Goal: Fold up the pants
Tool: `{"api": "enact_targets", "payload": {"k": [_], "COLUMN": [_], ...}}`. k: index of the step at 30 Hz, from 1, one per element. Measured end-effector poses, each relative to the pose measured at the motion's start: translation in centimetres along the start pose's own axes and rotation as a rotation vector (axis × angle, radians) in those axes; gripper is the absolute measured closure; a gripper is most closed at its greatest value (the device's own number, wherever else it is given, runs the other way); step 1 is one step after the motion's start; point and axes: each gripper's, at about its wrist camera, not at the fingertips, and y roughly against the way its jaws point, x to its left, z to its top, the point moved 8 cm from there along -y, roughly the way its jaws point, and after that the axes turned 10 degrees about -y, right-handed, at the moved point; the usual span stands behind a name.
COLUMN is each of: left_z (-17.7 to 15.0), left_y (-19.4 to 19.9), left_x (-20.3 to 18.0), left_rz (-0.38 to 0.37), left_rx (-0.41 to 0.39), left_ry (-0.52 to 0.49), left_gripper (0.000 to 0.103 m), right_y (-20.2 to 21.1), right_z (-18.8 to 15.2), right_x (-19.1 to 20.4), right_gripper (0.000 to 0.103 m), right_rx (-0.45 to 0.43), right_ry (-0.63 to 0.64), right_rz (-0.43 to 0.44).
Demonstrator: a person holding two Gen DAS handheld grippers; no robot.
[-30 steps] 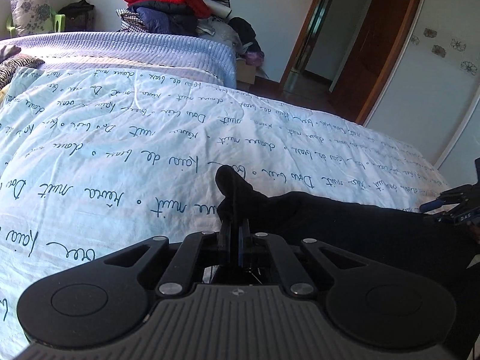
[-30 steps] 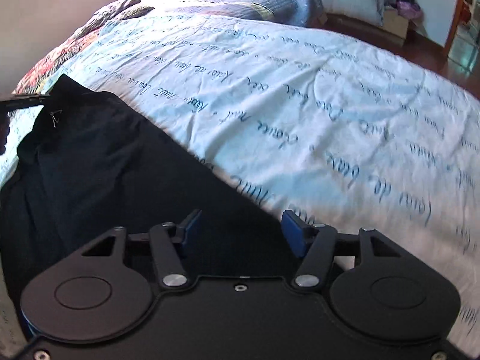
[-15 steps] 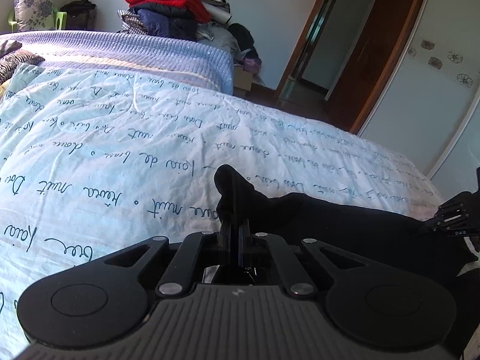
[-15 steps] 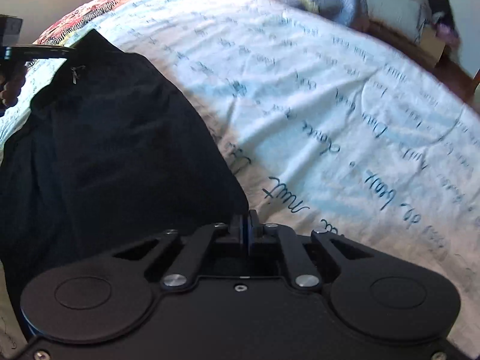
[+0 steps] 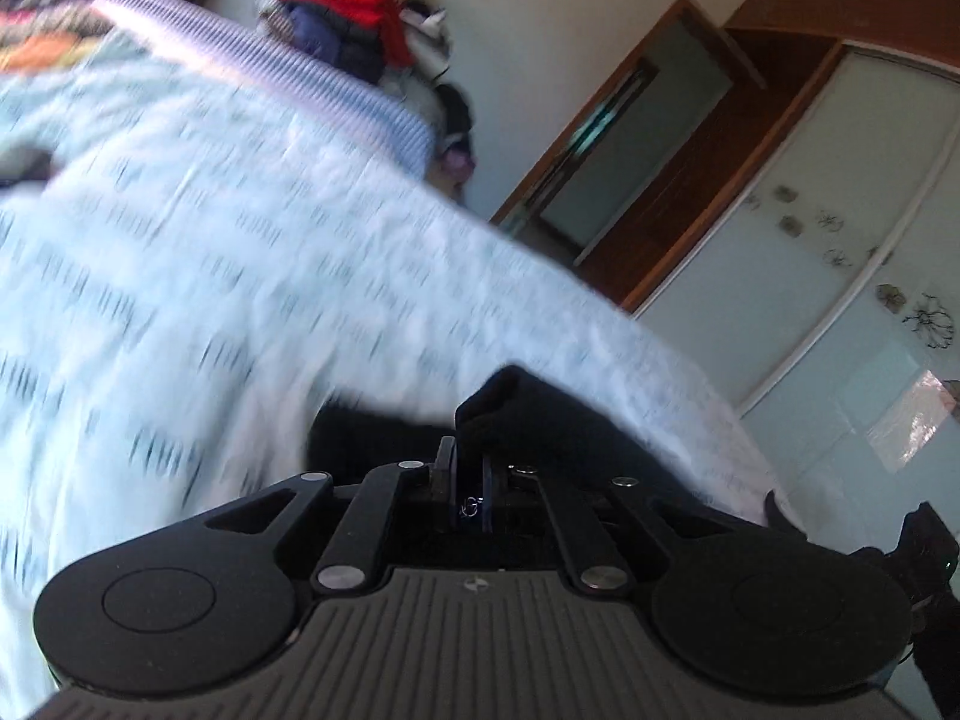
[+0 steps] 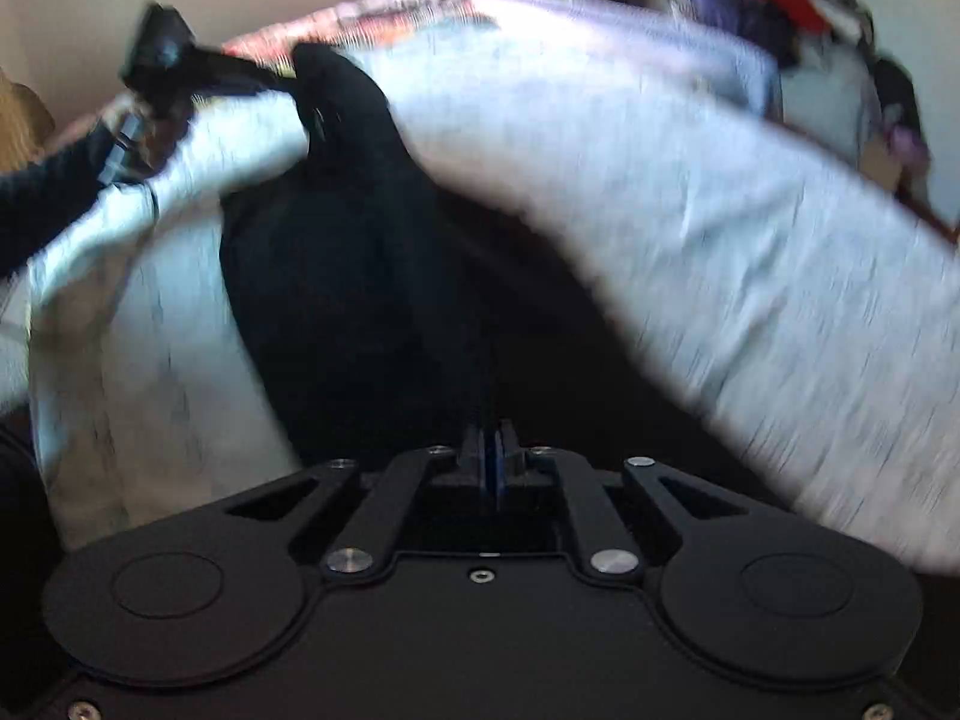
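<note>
The black pants (image 6: 360, 276) hang stretched between my two grippers above the bed. My left gripper (image 5: 468, 480) is shut on one corner of the pants (image 5: 528, 414), which bunches just past the fingertips. My right gripper (image 6: 492, 456) is shut on the other end of the black cloth. In the right wrist view the left gripper (image 6: 180, 66) shows at the upper left, pinching the far corner. Both views are blurred by motion.
The bed carries a pale blue cover with dark script (image 5: 240, 252) and a lilac blanket (image 5: 288, 60) behind it. A pile of clothes (image 5: 354, 6) stands at the back. A wooden door (image 5: 630, 138) and glass wardrobe doors (image 5: 840, 240) are at the right.
The right gripper closed on the pants' edge. Both grippers then lifted and swung, raising the pants off the bed; the views have tilted and blurred.
</note>
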Motion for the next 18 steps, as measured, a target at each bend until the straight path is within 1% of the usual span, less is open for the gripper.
{"api": "enact_targets", "payload": {"k": [2,3,4,7,10,11,13,14,15,16,17,18], "left_z": [-1.7,-2.1,-2.2,-2.2,-3.0,-3.5,-4.6,-5.3,-5.6,-5.8,-5.9,-5.8], "left_y": [0.0,0.3,0.7,2.2,3.0,3.0,2.9,2.8,3.2,3.9,5.1,6.0], "left_x": [0.5,0.4,0.1,-0.4,-0.1,0.1,0.8,1.1,1.6,1.8,1.7,1.4], "left_rz": [-0.002,0.009,0.024,0.035,0.044,0.051,0.072,0.083,0.099,0.12,0.145,0.162], "left_rx": [0.044,0.052,0.051,0.04,0.053,0.063,0.091,0.105,0.109,0.103,0.091,0.077], "left_ry": [0.019,0.015,0.003,-0.022,-0.011,-0.006,0.005,0.013,0.023,0.026,0.018,0.007], "left_gripper": [0.095,0.095,0.095,0.096,0.094,0.094,0.094,0.093,0.093,0.093,0.093,0.093], "right_y": [-0.8,-1.0,-0.9,0.9,2.1,1.7,-0.2,-0.9,-0.9,-0.3,0.6,1.8], "right_z": [-0.6,-0.5,-0.4,-0.2,-0.5,-1.0,-2.9,-3.6,-3.6,-3.3,-2.8,-2.2], "right_x": [-0.2,-0.3,-0.2,0.9,1.3,1.4,1.1,1.0,0.9,1.0,1.0,0.9], "right_gripper": [0.099,0.099,0.099,0.099,0.099,0.099,0.099,0.098,0.098,0.093,0.077,0.065], "right_rx": [-0.012,-0.016,-0.02,-0.047,-0.075,-0.061,0.008,0.027,0.003,-0.022,-0.054,-0.103], "right_ry": [-0.053,-0.064,-0.068,-0.052,-0.07,-0.072,-0.061,-0.072,-0.095,-0.129,-0.175,-0.226], "right_rz": [0.015,0.013,0.007,0.013,0.034,0.032,-0.011,-0.027,-0.033,-0.029,-0.015,0.012]}}
